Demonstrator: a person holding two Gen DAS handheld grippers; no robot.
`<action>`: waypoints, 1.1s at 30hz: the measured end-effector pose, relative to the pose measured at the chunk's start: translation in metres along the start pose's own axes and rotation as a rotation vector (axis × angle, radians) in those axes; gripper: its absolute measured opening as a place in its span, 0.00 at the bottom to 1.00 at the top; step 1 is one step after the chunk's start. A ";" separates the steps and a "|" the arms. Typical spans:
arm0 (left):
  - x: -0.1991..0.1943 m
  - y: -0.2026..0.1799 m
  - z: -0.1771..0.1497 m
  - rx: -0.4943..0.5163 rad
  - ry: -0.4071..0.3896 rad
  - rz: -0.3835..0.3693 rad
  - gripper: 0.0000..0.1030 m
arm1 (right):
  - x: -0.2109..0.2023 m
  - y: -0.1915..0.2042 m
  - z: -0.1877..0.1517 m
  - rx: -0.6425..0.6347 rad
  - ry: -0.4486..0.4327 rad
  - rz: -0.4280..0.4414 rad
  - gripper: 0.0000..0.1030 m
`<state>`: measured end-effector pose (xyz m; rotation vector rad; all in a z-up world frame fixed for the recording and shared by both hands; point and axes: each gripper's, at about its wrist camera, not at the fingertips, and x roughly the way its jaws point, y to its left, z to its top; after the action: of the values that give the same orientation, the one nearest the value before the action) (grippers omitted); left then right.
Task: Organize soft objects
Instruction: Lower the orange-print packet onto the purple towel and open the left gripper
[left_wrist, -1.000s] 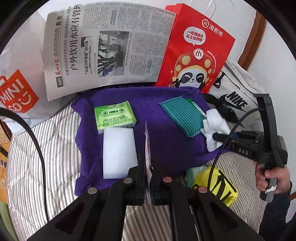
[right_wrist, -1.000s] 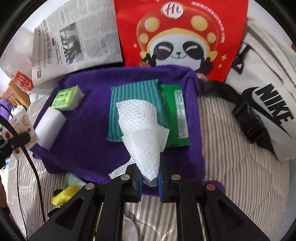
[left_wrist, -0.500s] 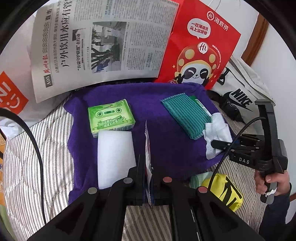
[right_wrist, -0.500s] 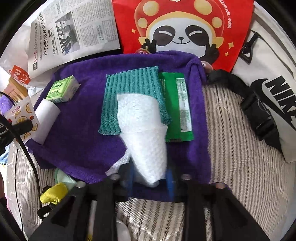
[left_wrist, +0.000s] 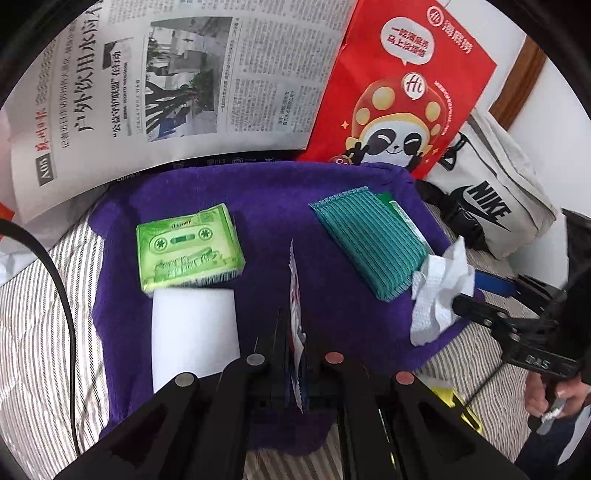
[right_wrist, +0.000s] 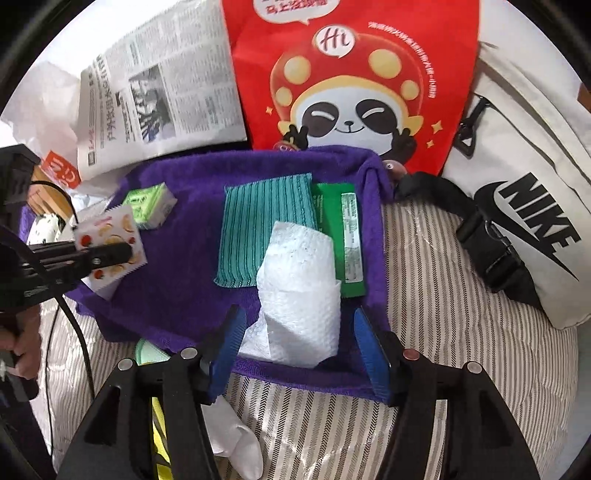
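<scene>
A purple towel (left_wrist: 258, 192) is spread on the striped bed. On it lie a green tissue pack (left_wrist: 188, 247), a white foam block (left_wrist: 192, 332), a teal cloth (left_wrist: 365, 236) and a green packet (right_wrist: 343, 236). My left gripper (left_wrist: 295, 332) is shut on a thin fruit-printed sachet (right_wrist: 110, 243), held edge-up over the towel's middle. My right gripper (right_wrist: 297, 321) is at the towel's near right edge. Its jaws are opening, with a crumpled white paper towel (right_wrist: 299, 295) lying between the blue pads (right_wrist: 229, 332), which stand clear of it.
A newspaper (left_wrist: 177, 81), a red panda-print bag (left_wrist: 402, 92) and a white Nike bag (right_wrist: 517, 184) stand behind the towel. A yellow item (left_wrist: 454, 402) and a pale green one (right_wrist: 147, 350) lie at the towel's near edge. A person's hand (left_wrist: 546, 398) grips the right handle.
The right jaws have spread apart and let go of the paper towel, which now rests on the purple towel. My left gripper has moved closer over the towel, still holding the sachet.
</scene>
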<state>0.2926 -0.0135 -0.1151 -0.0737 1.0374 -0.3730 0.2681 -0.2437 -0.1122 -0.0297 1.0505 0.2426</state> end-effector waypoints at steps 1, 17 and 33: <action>0.002 0.001 0.002 -0.005 0.003 0.000 0.05 | -0.002 -0.002 0.000 0.010 -0.006 0.005 0.59; 0.037 0.002 0.021 -0.042 0.072 0.008 0.09 | -0.009 -0.003 -0.010 0.047 -0.019 0.052 0.59; 0.020 0.004 0.009 -0.020 0.074 0.101 0.29 | -0.017 0.006 -0.018 0.041 -0.018 0.061 0.59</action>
<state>0.3100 -0.0176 -0.1280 -0.0252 1.1138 -0.2758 0.2433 -0.2431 -0.1060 0.0419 1.0390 0.2764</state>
